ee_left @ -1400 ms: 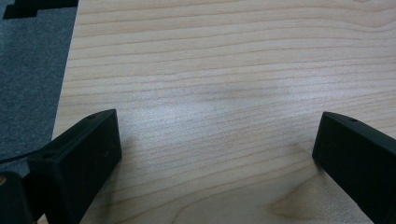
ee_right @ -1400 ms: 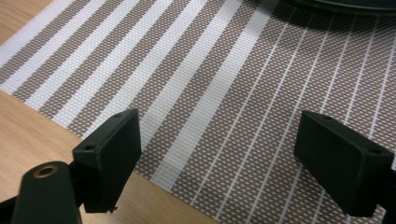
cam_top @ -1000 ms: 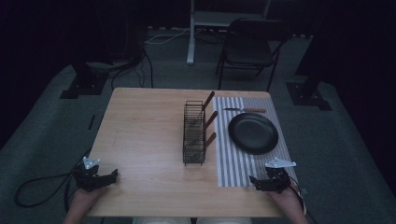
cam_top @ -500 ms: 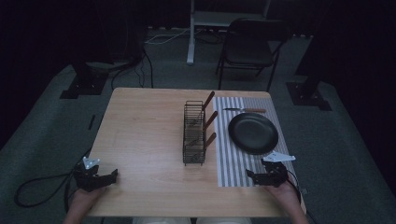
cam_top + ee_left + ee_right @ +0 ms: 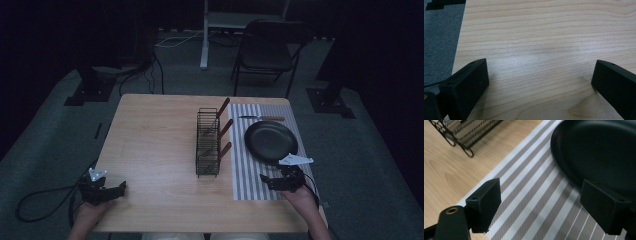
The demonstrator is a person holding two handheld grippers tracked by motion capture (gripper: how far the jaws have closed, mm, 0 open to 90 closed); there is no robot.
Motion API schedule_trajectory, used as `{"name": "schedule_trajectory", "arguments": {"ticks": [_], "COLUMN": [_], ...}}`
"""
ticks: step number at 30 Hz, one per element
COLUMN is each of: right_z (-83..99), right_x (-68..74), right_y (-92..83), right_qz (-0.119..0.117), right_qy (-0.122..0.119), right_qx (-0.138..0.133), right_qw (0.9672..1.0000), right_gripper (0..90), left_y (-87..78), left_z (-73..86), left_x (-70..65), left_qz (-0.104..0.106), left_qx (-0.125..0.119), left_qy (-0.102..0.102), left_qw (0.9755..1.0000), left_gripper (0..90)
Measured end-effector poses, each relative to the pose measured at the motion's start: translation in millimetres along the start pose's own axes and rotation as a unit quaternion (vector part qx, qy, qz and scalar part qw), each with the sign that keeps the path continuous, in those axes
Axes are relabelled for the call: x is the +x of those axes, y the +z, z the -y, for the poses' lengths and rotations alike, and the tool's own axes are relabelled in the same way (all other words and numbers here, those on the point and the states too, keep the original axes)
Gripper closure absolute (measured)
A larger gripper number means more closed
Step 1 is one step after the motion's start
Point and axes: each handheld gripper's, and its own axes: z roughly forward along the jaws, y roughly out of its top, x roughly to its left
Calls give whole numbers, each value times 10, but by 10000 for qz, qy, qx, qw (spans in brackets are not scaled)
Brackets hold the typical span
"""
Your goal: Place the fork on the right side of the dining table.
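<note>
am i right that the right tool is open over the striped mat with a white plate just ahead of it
Not quite: the plate is black, not white, as the right gripper view shows. The right tool is indeed open over the striped mat, with the plate just ahead.

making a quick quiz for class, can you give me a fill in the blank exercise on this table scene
1. The black plate lies on the ____ placemat.
2. The wire rack holds three utensils with ____ handles.
3. The right tool has its jaws ____, over the placemat beside the plate.
4. The left tool is over the bare ____ table.

Missing words: striped; wooden; open; wooden
</note>
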Motion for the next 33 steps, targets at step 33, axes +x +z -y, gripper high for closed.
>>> {"name": "schedule_trajectory", "arguments": {"ticks": [33], "right_z": [-791], "right_x": [-67], "right_y": [210], "right_qz": [-307], "right_qy": [-343], "right_qx": [-344], "right_qw": [9983], "right_gripper": [187], "left_y": [0], "left_z": [0], "left_x": [0], "left_qz": [0], "left_qx": [0], "left_qy": [2], "left_qw": [10000], "left_gripper": [16]}}
